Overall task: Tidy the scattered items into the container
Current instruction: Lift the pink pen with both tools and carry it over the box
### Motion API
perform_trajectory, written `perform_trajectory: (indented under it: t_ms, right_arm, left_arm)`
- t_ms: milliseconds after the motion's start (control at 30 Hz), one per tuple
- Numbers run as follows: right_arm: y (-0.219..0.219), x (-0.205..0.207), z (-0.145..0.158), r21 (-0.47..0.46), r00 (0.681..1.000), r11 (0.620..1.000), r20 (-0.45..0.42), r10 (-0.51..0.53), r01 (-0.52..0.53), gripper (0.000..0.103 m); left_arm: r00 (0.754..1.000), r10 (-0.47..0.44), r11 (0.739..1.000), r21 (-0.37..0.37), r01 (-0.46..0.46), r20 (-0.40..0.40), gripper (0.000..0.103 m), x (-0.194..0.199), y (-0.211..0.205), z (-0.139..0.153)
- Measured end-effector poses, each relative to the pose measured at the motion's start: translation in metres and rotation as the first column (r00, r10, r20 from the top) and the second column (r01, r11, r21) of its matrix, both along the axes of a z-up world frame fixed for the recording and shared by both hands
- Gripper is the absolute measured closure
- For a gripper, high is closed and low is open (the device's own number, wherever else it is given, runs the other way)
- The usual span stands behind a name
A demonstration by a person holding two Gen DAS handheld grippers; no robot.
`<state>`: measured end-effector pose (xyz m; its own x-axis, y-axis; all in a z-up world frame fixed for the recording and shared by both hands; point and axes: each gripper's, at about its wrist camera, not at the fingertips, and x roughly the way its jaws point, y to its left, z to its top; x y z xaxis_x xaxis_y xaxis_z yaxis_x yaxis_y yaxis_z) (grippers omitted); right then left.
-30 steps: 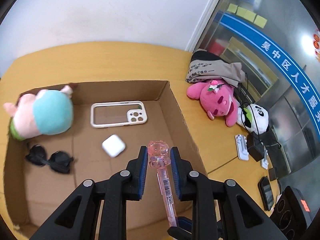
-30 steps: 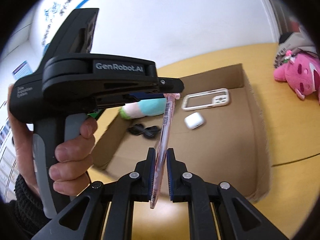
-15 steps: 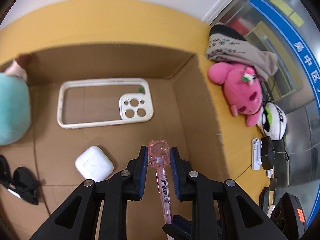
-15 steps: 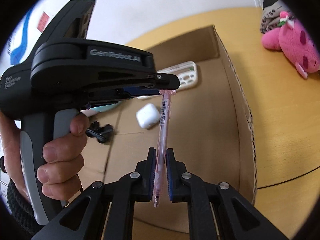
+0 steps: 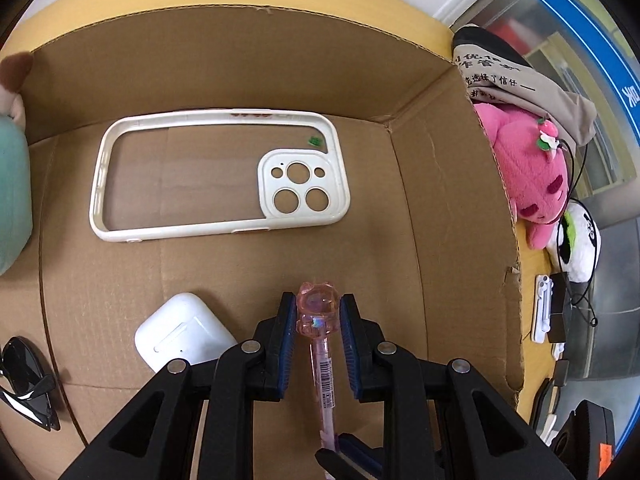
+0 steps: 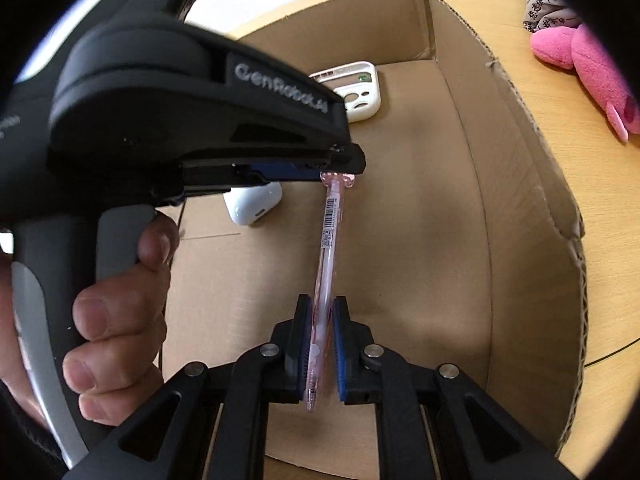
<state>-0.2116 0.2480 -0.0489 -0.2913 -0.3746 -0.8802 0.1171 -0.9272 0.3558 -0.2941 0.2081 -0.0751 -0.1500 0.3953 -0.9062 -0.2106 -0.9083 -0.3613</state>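
A pink transparent pen with a bear-shaped cap hangs low inside the cardboard box, held at both ends. My left gripper is shut on the cap, its blue pads against both sides. My right gripper is shut on the barrel near the tip, and its blue pad shows at the bottom of the left wrist view. In the right wrist view the pen runs from my right pads up to the left gripper, which a hand holds by its handle. The box's right wall stands close by.
On the box floor lie a white phone case, a white earbud case, black sunglasses and a teal plush. Outside on the yellow table are a pink plush, a panda plush and a folded cloth bag.
Both grippers have sunk together with the pen from above the box down into it. The box floor, phone case and earbud case now look much nearer. Both grips are unchanged.
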Motion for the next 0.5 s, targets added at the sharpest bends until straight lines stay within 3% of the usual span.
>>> perform_trajectory:
  t_ms: [100, 167, 200, 233, 333, 400, 467, 500]
  right_arm:
    - [-0.001, 0.002, -0.002, 0.008, 1.000, 1.000, 0.006, 0.008, -0.009, 0.093]
    - [-0.001, 0.004, -0.002, 0.012, 1.000, 1.000, 0.006, 0.006, -0.006, 0.093]
    - [0.000, 0.005, -0.001, 0.020, 1.000, 1.000, -0.001, -0.004, 0.004, 0.091]
    - [0.001, 0.007, 0.001, 0.029, 1.000, 0.999, -0.012, -0.017, 0.017, 0.084]
    - [0.003, 0.021, 0.014, 0.042, 0.996, 0.998, -0.078, -0.048, 0.051, 0.059]
    - [0.004, 0.032, 0.024, 0.036, 0.991, 0.997, -0.122, -0.061, 0.066, 0.048]
    - [0.003, 0.051, 0.041, 0.039, 0.976, 0.996, -0.206, -0.069, 0.079, 0.042]
    - [0.004, 0.060, 0.048, 0.046, 0.967, 0.995, -0.246, -0.071, 0.084, 0.033]
  left_arm:
    - [1.000, 0.014, 1.000, 0.015, -0.014, 0.005, 0.079, 0.001, -0.005, 0.000]
    - [1.000, 0.029, 1.000, 0.010, -0.029, 0.003, 0.066, 0.004, -0.008, 0.004]
    - [0.999, 0.041, 0.999, 0.018, -0.041, -0.012, 0.054, 0.006, -0.011, 0.010]
    - [0.998, 0.049, 0.998, 0.029, -0.048, -0.035, 0.045, 0.010, -0.015, 0.018]
    - [0.988, 0.062, 0.998, 0.004, -0.062, -0.142, 0.031, 0.030, -0.032, 0.051]
    - [0.964, 0.061, 0.997, -0.037, -0.073, -0.260, 0.023, 0.053, -0.047, 0.078]
    - [0.912, 0.041, 0.992, -0.091, -0.086, -0.408, 0.014, 0.087, -0.067, 0.106]
    - [0.891, 0.031, 0.991, -0.104, -0.087, -0.453, 0.008, 0.100, -0.079, 0.114]
